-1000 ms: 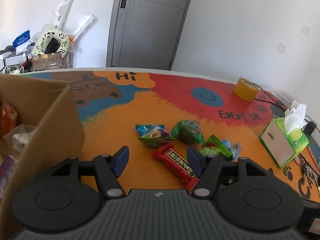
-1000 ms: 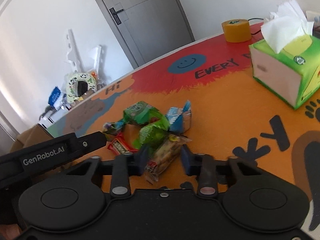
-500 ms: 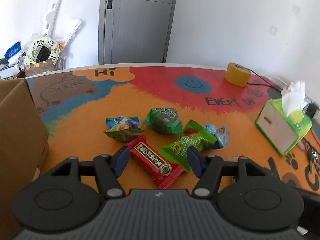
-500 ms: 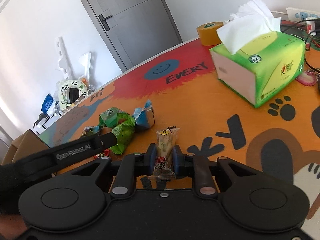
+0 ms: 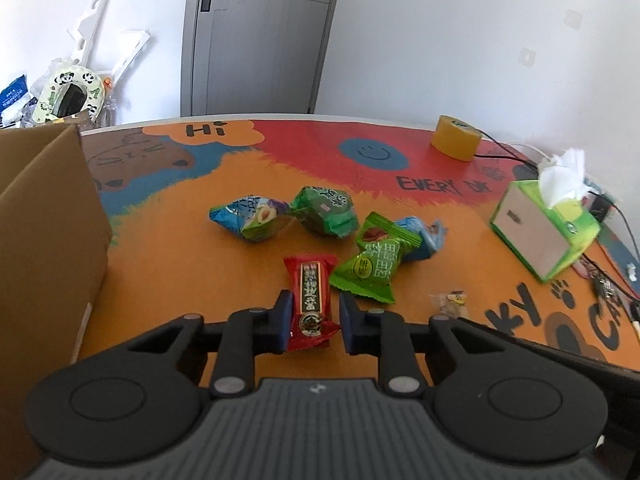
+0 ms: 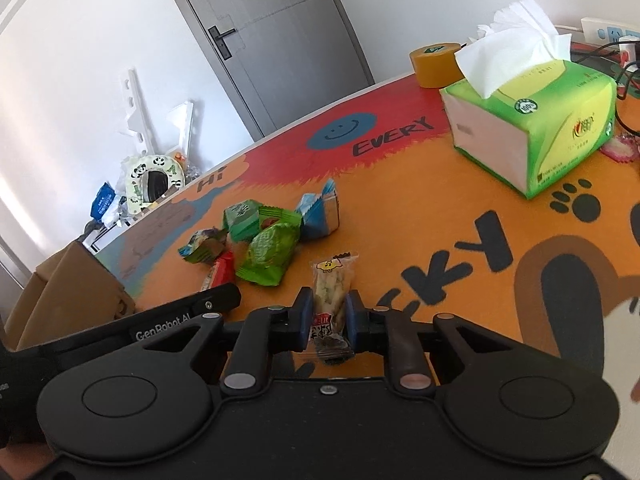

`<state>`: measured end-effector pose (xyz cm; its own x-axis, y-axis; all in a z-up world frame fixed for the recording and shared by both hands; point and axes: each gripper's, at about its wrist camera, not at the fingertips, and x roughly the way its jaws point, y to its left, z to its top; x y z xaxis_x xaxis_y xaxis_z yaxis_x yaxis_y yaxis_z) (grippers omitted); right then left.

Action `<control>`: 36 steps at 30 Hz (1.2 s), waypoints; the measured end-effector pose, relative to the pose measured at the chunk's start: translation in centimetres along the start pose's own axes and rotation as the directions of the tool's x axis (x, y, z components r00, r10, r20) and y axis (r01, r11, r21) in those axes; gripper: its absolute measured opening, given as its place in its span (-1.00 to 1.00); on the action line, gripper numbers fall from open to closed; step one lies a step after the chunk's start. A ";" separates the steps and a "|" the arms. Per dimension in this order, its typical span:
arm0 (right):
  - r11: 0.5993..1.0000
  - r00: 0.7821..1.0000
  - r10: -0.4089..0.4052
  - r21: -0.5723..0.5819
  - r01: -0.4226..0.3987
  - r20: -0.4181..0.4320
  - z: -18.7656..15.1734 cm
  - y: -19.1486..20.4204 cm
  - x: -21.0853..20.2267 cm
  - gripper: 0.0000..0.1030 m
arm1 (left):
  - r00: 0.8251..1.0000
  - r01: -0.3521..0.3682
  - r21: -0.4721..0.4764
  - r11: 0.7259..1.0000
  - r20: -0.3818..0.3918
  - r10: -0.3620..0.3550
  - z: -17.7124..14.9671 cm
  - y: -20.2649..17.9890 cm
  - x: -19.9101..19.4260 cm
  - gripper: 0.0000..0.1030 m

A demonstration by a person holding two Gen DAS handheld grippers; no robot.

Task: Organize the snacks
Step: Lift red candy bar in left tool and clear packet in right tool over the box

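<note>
A cardboard box stands cut off at the left edge of the desk. The left gripper, its side printed "GenRobot.AI", now pinches the red snack bar; a second ago its fingers stood spread with the bar loose between them. Behind lie green and blue packets, their print too small to read. The right gripper keeps its clear cracker packet clamped. The desk reads "Hi" and "EVERY"; the tissue box sits far right.
</note>
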<state>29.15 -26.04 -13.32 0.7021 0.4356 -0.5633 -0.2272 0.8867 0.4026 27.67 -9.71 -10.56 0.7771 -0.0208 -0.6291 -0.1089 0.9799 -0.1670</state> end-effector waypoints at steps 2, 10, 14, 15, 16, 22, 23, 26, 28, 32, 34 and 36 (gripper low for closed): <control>1.000 1.000 0.002 0.004 -0.002 0.004 -0.3 0.2 -0.4 -0.63 | 1.000 0.014 0.002 1.000 0.008 -0.014 -0.2 0.1 -0.8 -0.63; 1.000 0.999 0.020 -0.006 -0.020 0.033 -1.4 1.3 -2.4 -0.63 | 0.998 0.056 0.002 0.998 0.018 -0.056 -1.2 0.7 -3.7 -0.76; 1.000 0.999 0.019 -0.007 -0.019 0.041 -2.0 1.5 -3.1 -0.63 | 0.997 0.082 0.005 0.997 0.007 -0.082 -1.8 0.8 -4.8 -1.00; 1.000 0.999 0.017 -0.010 -0.017 0.043 -2.2 1.7 -3.3 -0.63 | 0.996 0.084 0.013 0.996 0.007 -0.084 -2.1 0.8 -5.0 -1.00; 1.000 0.999 0.015 -0.011 -0.014 0.044 -2.4 1.8 -3.4 -0.63 | 0.996 0.086 0.017 0.996 0.003 -0.086 -2.3 0.8 -5.2 -1.00; 1.000 0.999 -0.011 -0.002 0.011 0.050 -3.0 1.3 -3.9 -0.63 | 0.996 0.086 0.036 0.996 0.006 -0.086 -2.6 0.5 -5.6 -0.93; 1.000 0.998 -0.021 -0.001 0.021 0.052 -3.0 1.1 -4.0 -0.63 | 0.995 0.097 0.034 0.995 -0.001 -0.097 -2.5 0.4 -5.4 -0.90; 0.999 0.998 -0.043 0.006 0.043 0.050 -3.0 0.5 -4.0 -0.63 | 0.995 0.100 0.044 0.994 -0.022 -0.099 -2.3 -0.2 -4.7 -0.45; 0.998 0.997 -0.057 0.010 0.057 0.049 -2.9 -0.1 -4.0 -0.63 | 0.996 0.091 0.052 0.994 -0.018 -0.090 -2.4 -0.6 -4.2 -0.09; 0.997 0.996 -0.077 0.009 0.077 0.043 -3.0 -0.9 -3.7 -0.53 | 0.998 0.071 0.073 0.995 -0.007 -0.070 -2.6 -1.3 -3.0 0.07; 0.996 0.995 -0.084 0.010 0.084 0.048 -2.9 -1.1 -3.6 -0.53 | 0.998 0.059 0.078 0.995 -0.016 -0.057 -2.8 -1.4 -2.4 0.07; 0.997 0.996 -0.077 0.003 0.076 0.051 -2.9 -1.1 -3.4 -0.47 | 0.999 0.048 0.088 0.995 -0.014 -0.047 -3.1 -1.4 -2.0 0.06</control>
<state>25.02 -28.04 -13.94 0.7511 0.3580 -0.5548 -0.1706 0.9169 0.3607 24.35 -11.70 -11.44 0.7728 -0.0693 -0.6308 -0.0166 0.9915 -0.1293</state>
